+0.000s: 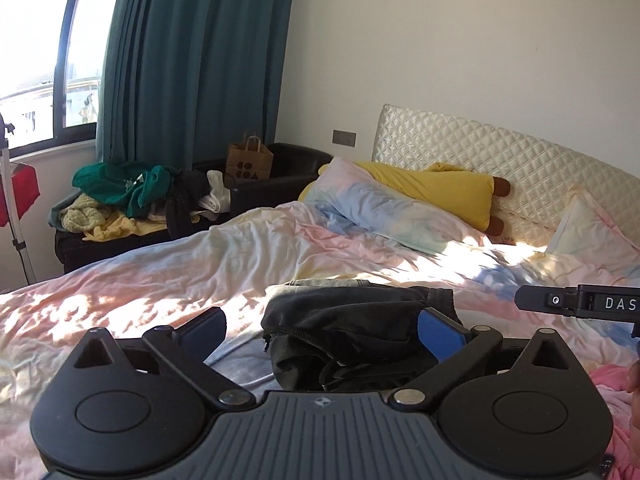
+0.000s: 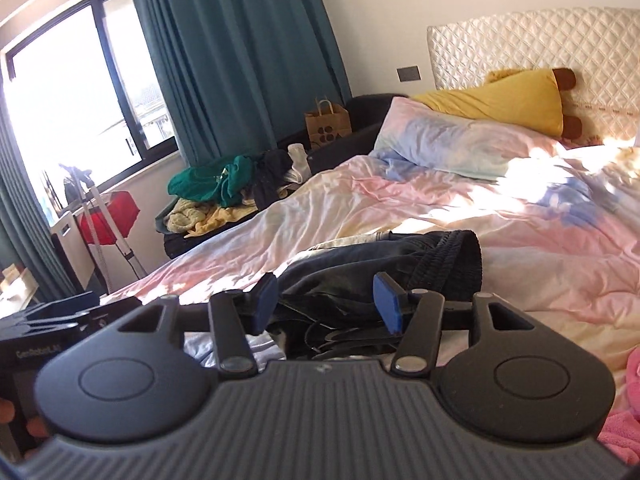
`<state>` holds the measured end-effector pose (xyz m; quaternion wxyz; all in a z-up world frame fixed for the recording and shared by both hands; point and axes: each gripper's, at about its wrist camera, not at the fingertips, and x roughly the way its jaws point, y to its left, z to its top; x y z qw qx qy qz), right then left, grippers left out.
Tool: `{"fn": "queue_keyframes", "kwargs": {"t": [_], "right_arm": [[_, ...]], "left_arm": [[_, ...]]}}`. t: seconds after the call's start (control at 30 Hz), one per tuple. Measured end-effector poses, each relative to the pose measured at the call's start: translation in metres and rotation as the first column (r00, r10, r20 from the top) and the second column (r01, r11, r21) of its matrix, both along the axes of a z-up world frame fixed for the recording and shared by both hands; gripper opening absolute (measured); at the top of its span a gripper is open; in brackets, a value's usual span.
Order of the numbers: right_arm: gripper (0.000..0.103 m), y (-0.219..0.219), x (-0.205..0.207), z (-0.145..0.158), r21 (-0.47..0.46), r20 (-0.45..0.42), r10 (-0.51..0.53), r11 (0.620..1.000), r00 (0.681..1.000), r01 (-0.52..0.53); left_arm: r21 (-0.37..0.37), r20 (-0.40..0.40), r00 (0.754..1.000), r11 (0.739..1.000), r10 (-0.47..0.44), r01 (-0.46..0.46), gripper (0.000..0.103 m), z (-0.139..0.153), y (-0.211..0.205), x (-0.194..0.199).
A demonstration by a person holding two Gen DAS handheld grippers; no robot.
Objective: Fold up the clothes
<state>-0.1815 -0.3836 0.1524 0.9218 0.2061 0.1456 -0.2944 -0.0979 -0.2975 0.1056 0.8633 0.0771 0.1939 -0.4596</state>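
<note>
Both hand-held grippers empty: left hand-held gripper [image 1: 322,330] spread wide, right hand-held gripper [image 2: 326,300] half open. Dark shorts [image 1: 352,328] lie on the bed [image 1: 160,272] at my twelve o'clock, long axis running three-to-nine, equally near both.

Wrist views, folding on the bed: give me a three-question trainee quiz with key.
1. True or false: the left tongs grip the dark crumpled garment.
2. What lies on the dark bench under the teal curtain? A) unfolded clothes pile B) books
3. Which colour is the long plush pillow at the quilted cream headboard?
Key: 1 false, both tongs open, garment on the pastel bedcover; 2 A; 3 yellow.
</note>
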Motion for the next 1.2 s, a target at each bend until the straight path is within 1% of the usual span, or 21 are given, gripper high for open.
{"fn": "queue_keyframes", "kwargs": {"t": [0.1,0.13,0.17,0.23,0.3,0.4,0.5,0.67,0.8,0.87,0.97,1.2], "right_arm": [[0.076,0.022,-0.008,0.002,-0.032,0.03,0.003,0.999,1.0,-0.002],[0.086,0.028,-0.009,0.001,-0.04,0.037,-0.001,0.999,0.999,0.003],[0.087,0.035,-0.011,0.001,-0.049,0.045,-0.005,0.999,0.999,0.007],[0.085,0.045,-0.009,0.0,-0.075,0.039,-0.002,0.997,0.999,0.005],[0.085,0.055,-0.004,-0.003,-0.104,0.012,-0.007,0.995,1.0,0.008],[0.085,0.068,0.002,-0.013,-0.144,-0.015,-0.023,0.989,1.0,0.02],[0.085,0.076,0.006,-0.026,-0.14,-0.021,-0.043,0.989,0.999,0.04],[0.085,0.088,0.013,-0.043,-0.14,-0.034,-0.069,0.988,0.997,0.064],[0.085,0.1,0.018,-0.045,-0.174,-0.043,-0.09,0.981,0.995,0.081],[0.085,0.104,0.021,-0.044,-0.189,-0.044,-0.094,0.978,0.995,0.085],[0.085,0.109,0.024,-0.042,-0.205,-0.042,-0.098,0.975,0.994,0.088],[0.085,0.113,0.03,-0.044,-0.211,-0.065,-0.081,0.975,0.995,0.065]], "left_arm": [[0.009,0.021,0.999,1.0,0.026,-0.026,0.103,0.003,0.024,-0.016],[0.007,0.034,0.998,0.999,0.044,-0.044,0.103,0.004,0.031,-0.022],[0.002,0.044,0.997,0.998,0.059,-0.059,0.103,0.005,0.037,-0.027],[0.001,0.031,0.998,0.998,0.062,-0.062,0.103,0.006,0.047,-0.034],[-0.001,0.019,0.998,0.998,0.062,-0.062,0.103,0.005,0.054,-0.039],[-0.024,0.039,0.996,0.997,0.077,-0.076,0.103,0.003,0.064,-0.048],[-0.034,0.064,0.995,0.997,0.077,-0.075,0.103,-0.003,0.072,-0.054],[-0.032,0.075,0.995,0.997,0.071,-0.069,0.103,-0.02,0.084,-0.056],[0.008,0.094,0.995,0.999,0.044,-0.045,0.103,-0.034,0.087,-0.056],[0.021,0.109,0.993,0.998,0.051,-0.054,0.103,-0.037,0.087,-0.055],[0.018,0.085,0.995,0.998,0.059,-0.061,0.103,-0.04,0.088,-0.048],[0.027,0.073,0.993,0.995,0.097,-0.099,0.103,-0.043,0.09,-0.034]]}}
